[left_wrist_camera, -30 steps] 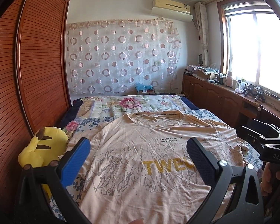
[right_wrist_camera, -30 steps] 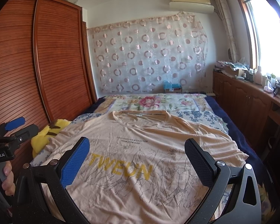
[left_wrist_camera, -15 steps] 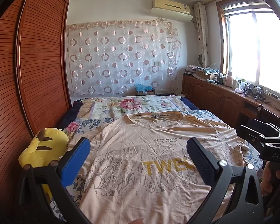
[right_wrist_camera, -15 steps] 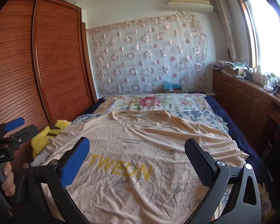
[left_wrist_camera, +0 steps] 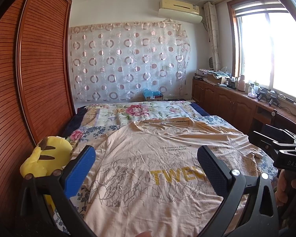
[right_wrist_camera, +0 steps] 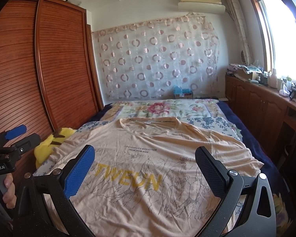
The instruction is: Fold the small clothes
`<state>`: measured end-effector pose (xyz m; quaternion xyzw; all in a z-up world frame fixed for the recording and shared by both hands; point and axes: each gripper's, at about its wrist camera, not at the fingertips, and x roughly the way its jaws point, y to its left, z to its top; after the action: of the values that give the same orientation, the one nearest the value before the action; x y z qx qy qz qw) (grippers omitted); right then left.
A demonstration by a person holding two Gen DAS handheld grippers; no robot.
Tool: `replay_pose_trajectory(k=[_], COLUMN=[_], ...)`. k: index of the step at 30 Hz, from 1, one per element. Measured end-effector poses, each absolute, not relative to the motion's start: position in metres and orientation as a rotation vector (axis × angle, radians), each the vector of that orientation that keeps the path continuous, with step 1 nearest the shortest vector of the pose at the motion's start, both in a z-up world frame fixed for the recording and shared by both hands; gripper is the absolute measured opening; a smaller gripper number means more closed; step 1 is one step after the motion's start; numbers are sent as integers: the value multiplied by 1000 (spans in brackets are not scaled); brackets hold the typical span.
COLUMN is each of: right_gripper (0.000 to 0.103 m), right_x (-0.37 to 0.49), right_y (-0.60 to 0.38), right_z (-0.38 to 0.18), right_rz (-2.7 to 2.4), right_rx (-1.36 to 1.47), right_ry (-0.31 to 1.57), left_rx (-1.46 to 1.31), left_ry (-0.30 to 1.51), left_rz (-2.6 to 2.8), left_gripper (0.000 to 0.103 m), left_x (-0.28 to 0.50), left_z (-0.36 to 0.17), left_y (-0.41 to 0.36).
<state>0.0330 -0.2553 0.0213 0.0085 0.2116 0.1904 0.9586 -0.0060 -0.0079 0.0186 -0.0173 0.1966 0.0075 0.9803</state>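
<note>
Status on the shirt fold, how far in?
Done: T-shirt lies spread face up on the bed. In hand: nothing; left gripper and right gripper hover open above it. Left: every fold; sleeves and hem look unfolded.

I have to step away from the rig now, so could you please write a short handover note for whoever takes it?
Left gripper: open, holding nothing, above the T-shirt.
Right gripper: open, holding nothing, over the same shirt.
T-shirt: spread flat, print up, on the bed, collar at the far end; a yellow plush toy lies beside its left sleeve.
Done: shirt laid out.
Left: every fold.
</note>
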Motion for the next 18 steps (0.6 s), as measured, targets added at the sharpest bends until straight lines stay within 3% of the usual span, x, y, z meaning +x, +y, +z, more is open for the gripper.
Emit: replay_pose_trajectory(k=[18], right_gripper=[103], right_x=[34], right_y=[-250], right_z=[16], right_rz=[392], right_rx=[13], right_ry=[433], left_rx=[-48], left_ry=[427], left_rz=[19], left_gripper=[103], left_x=[0], left_z=[9], left_y=[-1])
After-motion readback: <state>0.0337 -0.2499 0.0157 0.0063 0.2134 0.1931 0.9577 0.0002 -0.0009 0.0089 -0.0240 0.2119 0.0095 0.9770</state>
